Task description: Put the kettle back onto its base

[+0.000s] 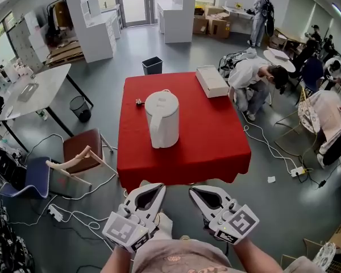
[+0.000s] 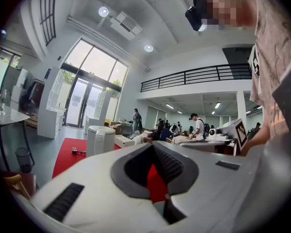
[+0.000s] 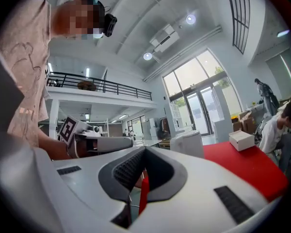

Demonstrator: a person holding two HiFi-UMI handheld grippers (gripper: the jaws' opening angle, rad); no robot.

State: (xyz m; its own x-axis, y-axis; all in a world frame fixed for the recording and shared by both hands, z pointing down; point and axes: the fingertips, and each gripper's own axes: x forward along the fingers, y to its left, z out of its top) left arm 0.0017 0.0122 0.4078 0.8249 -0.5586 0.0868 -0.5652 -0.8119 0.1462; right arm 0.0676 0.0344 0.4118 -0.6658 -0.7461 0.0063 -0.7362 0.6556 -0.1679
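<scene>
While both tools are held low in front of the person, short of the counter's near edge, the coming move turns on the reach straight ahead. The left tool (image 1: 159, 187) has its jaws together with nothing between them. The right tool (image 1: 194, 190) is likewise closed and empty. They sit side by side, both pointing level toward the red counter (image 1: 184, 161).

Beyond that edge, near the counter's middle, the white kettle (image 1: 162, 118) stands upright, its long axis vertical, well apart from both tools. It lies straight ahead of the left tool and a little left of the right tool's line, so the left hand looks the nearer, though only slightly. Its handle seems to face the person's side, which would suit a straight approach. No separate base can be made out under or beside the kettle, so whether it already sits on one cannot be told.

A small dark thing (image 1: 139, 102) lies just beside the kettle on its far left, and a white box (image 1: 211, 81) rests at the far right corner.

Only the head view shows both tools and the gap to the counter. The left gripper view gives the kettle side-on, left of its jaws. The right gripper view shows the left tool alongside, the kettle ahead and the box off to the right.
</scene>
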